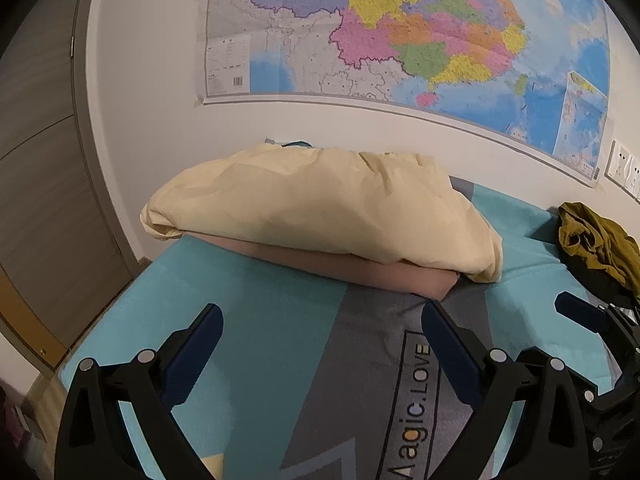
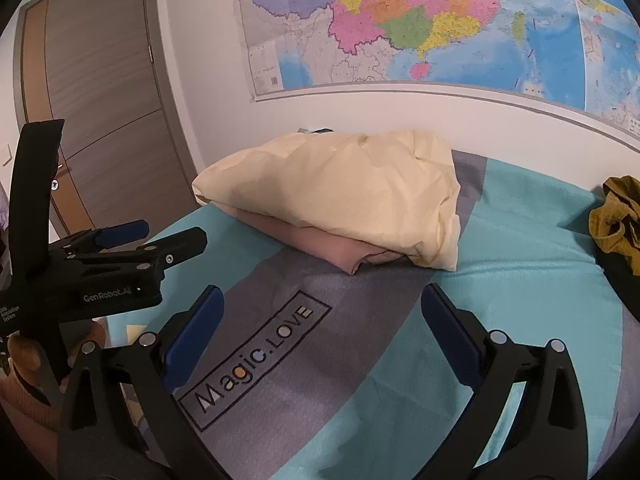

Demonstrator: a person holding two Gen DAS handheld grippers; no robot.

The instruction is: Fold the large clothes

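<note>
A folded cream garment (image 1: pixel 316 212) lies on a folded pink garment (image 1: pixel 360 272) at the far side of the bed, against the wall. It also shows in the right wrist view (image 2: pixel 344 196), with the pink one (image 2: pixel 320 244) under it. A crumpled olive-green garment (image 1: pixel 596 240) lies at the right on something dark; it also shows in the right wrist view (image 2: pixel 616 220). My left gripper (image 1: pixel 322 316) is open and empty above the bedsheet, short of the stack. My right gripper (image 2: pixel 322 300) is open and empty too. The left gripper also shows in the right wrist view (image 2: pixel 168 236).
The bed has a teal and grey sheet (image 2: pixel 500 300) printed "Magic.LOVE" (image 2: pixel 256 356). A large map (image 1: pixel 400 28) hangs on the white wall behind. A brown door (image 2: pixel 104 100) stands at the left. Wall sockets (image 1: pixel 624 168) sit at the far right.
</note>
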